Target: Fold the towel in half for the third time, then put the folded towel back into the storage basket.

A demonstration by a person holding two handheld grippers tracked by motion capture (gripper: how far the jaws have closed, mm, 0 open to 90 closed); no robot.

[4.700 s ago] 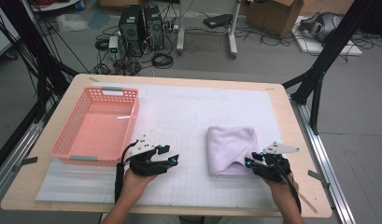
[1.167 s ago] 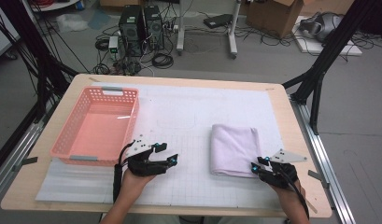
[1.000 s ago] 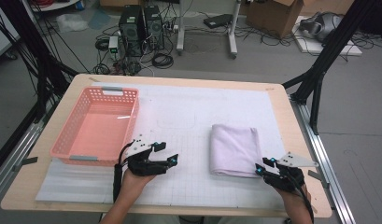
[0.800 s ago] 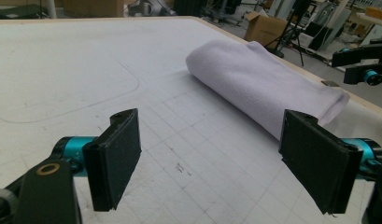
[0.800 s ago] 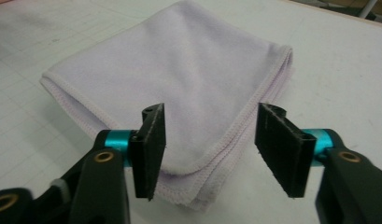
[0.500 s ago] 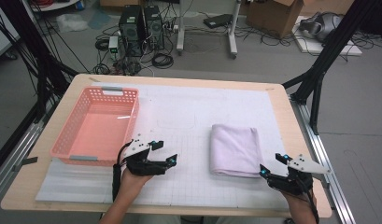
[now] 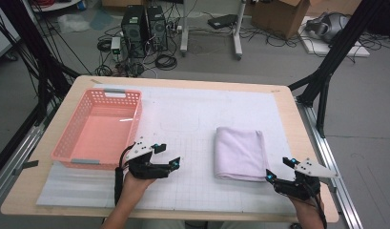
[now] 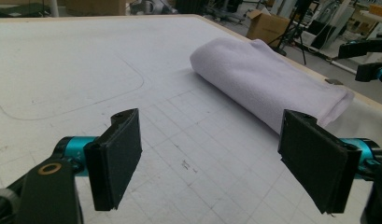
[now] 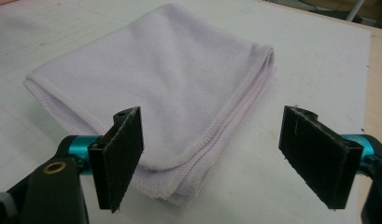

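A folded lilac towel (image 7: 240, 152) lies flat on the white gridded mat (image 7: 192, 119), right of centre. My right gripper (image 7: 278, 169) rests just off the towel's near right corner. Its jaws have just been opening and now stand open, nothing between them. In the right gripper view the towel (image 9: 170, 79) lies just ahead of my right gripper (image 9: 212, 154), its stitched corner nearest. My left gripper (image 7: 168, 155) sits open on the mat near the basket, well left of the towel. In the left gripper view my left gripper (image 8: 219, 158) holds nothing, and the towel (image 8: 268, 84) lies beyond it.
A pink plastic basket (image 7: 68, 138) stands on the left part of the table, with nothing in it that I can see. The wooden table edge (image 7: 321, 157) runs close to the right hand. Computer towers, cables and boxes sit on the floor beyond the table.
My right gripper has let go of the towel's near right corner, opened, and drawn back toward the table's near right edge. The towel lies flatter than before. My left gripper has stayed put.
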